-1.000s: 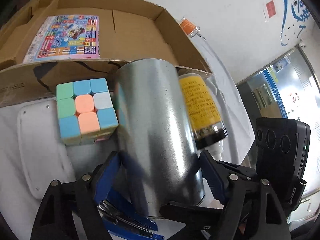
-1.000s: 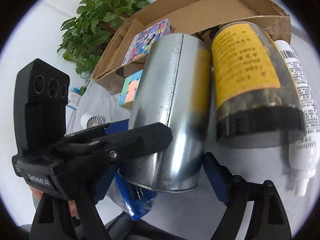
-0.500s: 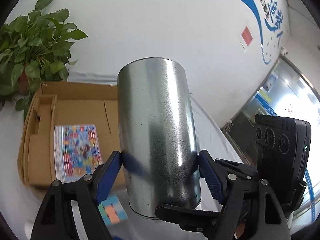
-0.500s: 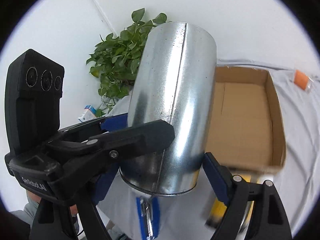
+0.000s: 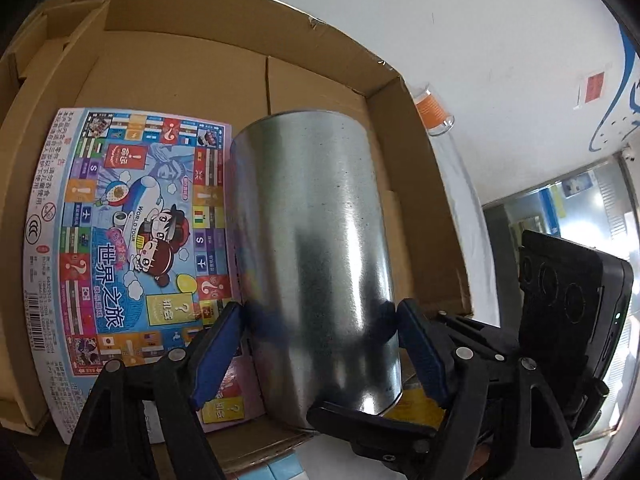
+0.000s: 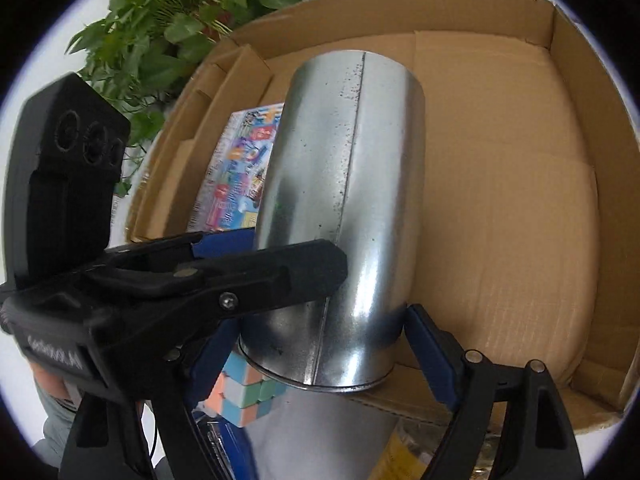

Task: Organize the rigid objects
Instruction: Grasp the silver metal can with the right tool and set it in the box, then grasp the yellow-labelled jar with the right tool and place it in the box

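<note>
Metal cylinder [image 5: 316, 256] — shiny, speckled, seamed; cardboard box [image 6: 520, 200] — matt brown; board game [image 5: 120, 232] glossy.

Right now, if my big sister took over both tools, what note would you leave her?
Left tool: shut on the metal can.
Right tool: its pads sit at the same can; whether it grips is unclear.
The can hangs tilted over the cardboard box, beside the board game lying flat inside.
Done: the game is in the box.
Left: put the can in the bare part of the box, then fetch the puzzle cube and the yellow-labelled jar, both outside the box's near wall.
</note>
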The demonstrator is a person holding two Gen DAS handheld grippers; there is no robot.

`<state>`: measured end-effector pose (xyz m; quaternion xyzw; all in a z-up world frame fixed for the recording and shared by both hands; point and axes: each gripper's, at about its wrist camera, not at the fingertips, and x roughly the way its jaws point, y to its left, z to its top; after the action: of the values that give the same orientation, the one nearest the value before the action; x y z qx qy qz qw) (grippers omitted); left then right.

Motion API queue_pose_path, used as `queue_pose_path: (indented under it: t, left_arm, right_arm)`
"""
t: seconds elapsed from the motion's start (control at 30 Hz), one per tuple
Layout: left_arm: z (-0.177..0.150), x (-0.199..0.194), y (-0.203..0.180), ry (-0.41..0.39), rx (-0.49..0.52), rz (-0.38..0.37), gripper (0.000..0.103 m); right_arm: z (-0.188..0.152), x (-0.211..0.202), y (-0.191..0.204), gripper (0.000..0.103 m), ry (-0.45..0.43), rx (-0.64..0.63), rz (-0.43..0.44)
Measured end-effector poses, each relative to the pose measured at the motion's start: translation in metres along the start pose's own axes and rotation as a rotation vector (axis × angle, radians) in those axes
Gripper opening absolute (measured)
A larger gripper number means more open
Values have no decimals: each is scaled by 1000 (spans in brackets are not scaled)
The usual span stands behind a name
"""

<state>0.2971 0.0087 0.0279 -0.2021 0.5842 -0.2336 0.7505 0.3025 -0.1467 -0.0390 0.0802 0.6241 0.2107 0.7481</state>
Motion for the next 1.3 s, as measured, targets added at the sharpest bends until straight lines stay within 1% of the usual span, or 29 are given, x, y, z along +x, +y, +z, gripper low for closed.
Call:
queue_pose_path:
  t: [0.07, 0.17, 0.2, 0.23, 0.27, 0.33, 0.4, 0.43, 0.47, 0.53, 0.57, 0.6, 0.63, 0.67, 0.7, 0.73, 0.77, 0.8, 0.83, 0.87, 0.9, 0.93, 0.97, 1.03, 1.1, 1.13, 1.23, 1.3]
  left_arm:
    - [3, 1, -6, 9, 19, 31, 77]
    - [3, -8, -11, -3, 28, 59, 79]
    - [1, -18, -12, -32, 31, 85, 79]
    - [-5, -29, -12, -61, 37, 96, 79]
    - [-11, -40, -7, -95, 48, 92, 79]
    - [-34, -71, -15, -159, 89, 65, 80]
    - [-60, -97, -22, -222, 126, 55, 92]
    - [-74, -106, -24, -268, 143, 51, 97]
    - [-91, -112, -26, -291, 146, 43, 102]
    - [-108, -108, -28, -266, 140, 4, 102]
    - [-115, -98, -30, -227, 129, -42, 102]
    - [-118, -90, -31, -198, 118, -75, 102]
    - [-119, -82, -33, -175, 110, -102, 102]
    - [-123, -75, -34, -148, 106, -120, 102]
    - [-123, -69, -34, -127, 99, -128, 102]
    - [-123, -61, -34, -104, 85, -144, 102]
    - [-123, -56, -32, -82, 74, -164, 101]
    - [-121, -54, -34, -79, 73, -185, 101]
    - [-121, -52, -34, -66, 74, -187, 101]
    - [-120, -50, -36, -55, 79, -186, 101]
    - [-120, -47, -36, -42, 76, -161, 100]
    - [-121, -41, -35, -26, 71, -134, 99]
    - [-122, -35, -33, 2, 60, -91, 96]
    - [-130, -25, -25, 31, 44, -63, 90]
    - [-133, -26, -23, 23, 33, -70, 84]
    - [-135, -28, -27, 11, 47, -66, 83]
    - [-141, -56, -54, -72, 150, -40, 78]
    - [-138, -81, -75, -143, 230, -44, 78]
  right_arm:
    - [1, 0, -1, 84, -1, 34, 8]
    - [-9, -5, -1, 84, -12, 45, -14]
    - [-11, -11, -1, 84, -27, 44, -19]
    - [-15, -18, 1, 84, -47, 43, -9]
    - [-23, -35, 3, 84, -85, 41, 18]
    - [-46, -70, -3, 84, -163, 19, 35]
    - [-72, -101, -10, 84, -236, -7, 16]
    - [-85, -113, -16, 84, -265, -6, -4]
    - [-103, -122, -28, 84, -286, 7, -36]
    - [-124, -123, -49, 84, -269, 53, -75]
    - [-133, -116, -61, 79, -233, 78, -73]
    - [-139, -104, -69, 70, -191, 93, -58]
    - [-145, -93, -72, 67, -150, 98, -53]
    - [-147, -82, -67, 71, -121, 86, -41]
    - [-147, -75, -57, 73, -128, 59, -38]
    - [-148, -71, -49, 73, -122, 31, -36]
    - [-147, -64, -36, 73, -103, -1, -14]
    - [-155, -64, -32, 73, -89, -16, 12]
    - [-155, -57, -25, 75, -79, -26, 50]
    - [-155, -48, -19, 78, -63, -30, 93]
    - [-155, -37, -14, 83, -42, -24, 120]
    - [-156, -32, -15, 85, -31, -16, 133]
    - [-157, -24, -13, 86, -20, -9, 153]
    - [-158, -20, -11, 87, -29, 0, 165]
    - [-163, -26, -11, 86, -54, -8, 145]
    - [-167, -28, -10, 86, -63, -1, 137]
    - [-170, -43, -4, 86, -103, -1, 134]
    - [-168, -69, 7, 86, -177, -29, 117]
